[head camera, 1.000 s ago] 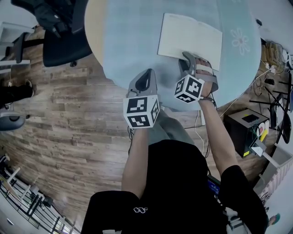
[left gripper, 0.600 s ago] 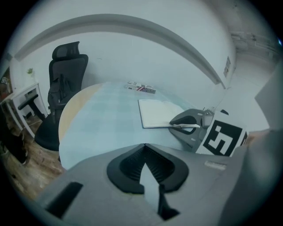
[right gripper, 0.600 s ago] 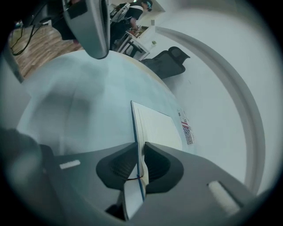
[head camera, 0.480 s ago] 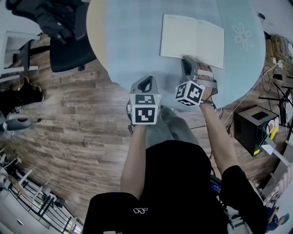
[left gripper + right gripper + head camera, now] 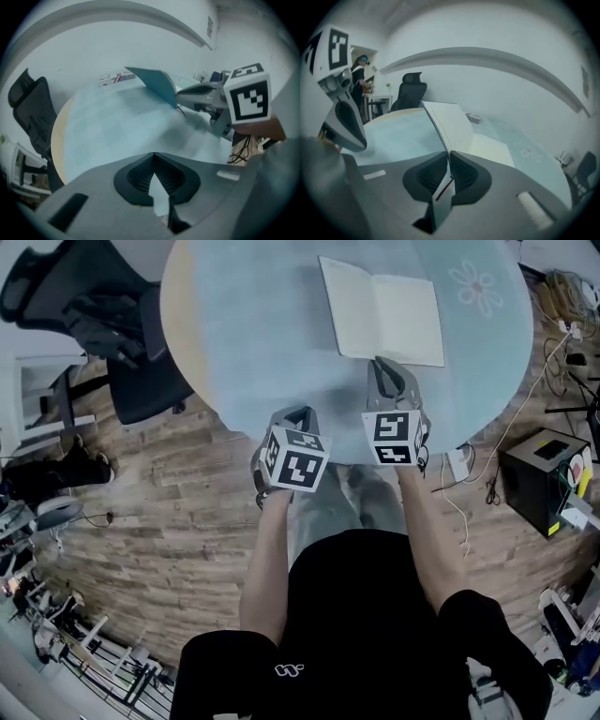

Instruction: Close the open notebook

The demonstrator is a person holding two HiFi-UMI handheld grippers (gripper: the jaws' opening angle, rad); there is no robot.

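An open notebook (image 5: 380, 320) with blank cream pages lies on the round pale-blue table (image 5: 244, 334). My right gripper (image 5: 384, 367) is at its near edge by the spine. Its jaws have just been closing, and they now pinch the notebook's left half (image 5: 447, 124) with a red ribbon between the pads. That half stands lifted off the table, seen as a teal cover (image 5: 157, 84) in the left gripper view. My left gripper (image 5: 296, 418) hangs over the table's near edge, left of the right one, shut and empty, apart from the notebook.
A black office chair (image 5: 112, 334) stands at the table's left. A black box (image 5: 548, 479) and loose cables (image 5: 487, 465) sit on the wood floor at the right. A flower print (image 5: 476, 287) marks the table's far right. A person (image 5: 358, 79) stands far off.
The right gripper rolled upright and closed on the notebook's near edge, raising the left half. The left gripper turned and sank slightly toward the table edge.
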